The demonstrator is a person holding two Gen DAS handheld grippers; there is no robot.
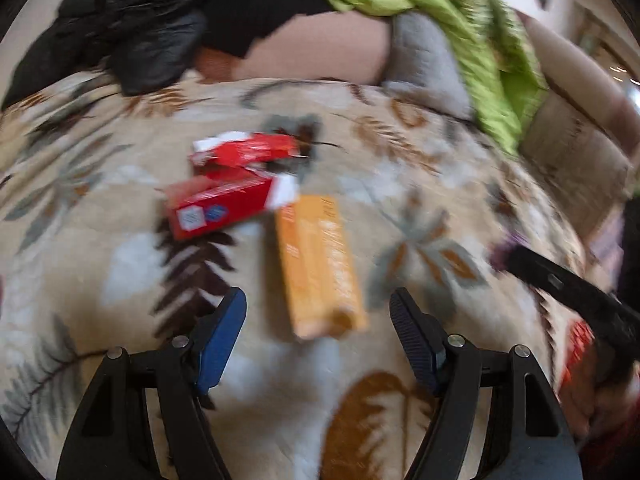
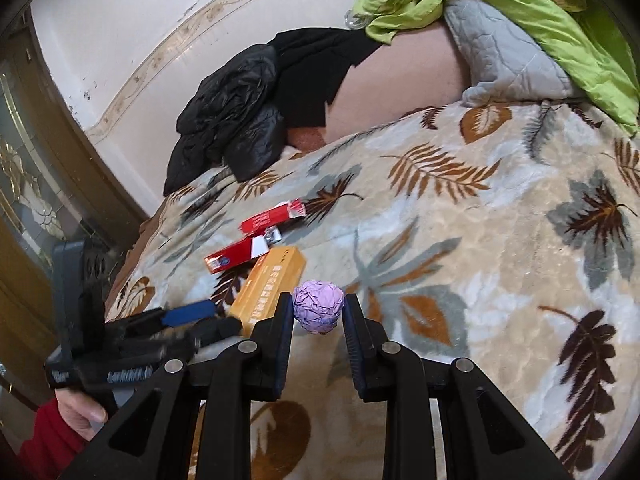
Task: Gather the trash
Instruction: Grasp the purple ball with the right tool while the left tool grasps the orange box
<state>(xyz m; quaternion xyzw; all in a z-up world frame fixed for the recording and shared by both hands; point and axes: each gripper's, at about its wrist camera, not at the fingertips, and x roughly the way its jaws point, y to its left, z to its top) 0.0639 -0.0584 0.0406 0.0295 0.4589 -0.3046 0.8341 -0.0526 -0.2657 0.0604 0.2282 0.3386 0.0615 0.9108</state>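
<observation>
The right gripper (image 2: 318,314) pinches a crumpled lilac paper ball (image 2: 319,311) above the leaf-patterned blanket (image 2: 500,240). The left gripper (image 1: 318,312), fingers spread, hovers over an orange box (image 1: 320,264); at eleven o'clock beyond it lie two torn red cartons (image 1: 224,200).

both wrist views close, angled down onto leaf blanket (image 1: 120,264); share orange box (image 1: 320,268), red boxes (image 2: 232,258).

Crumpled purple paper ball (image 2: 319,307), apparently gripper-held (image 2: 318,312)
</observation>
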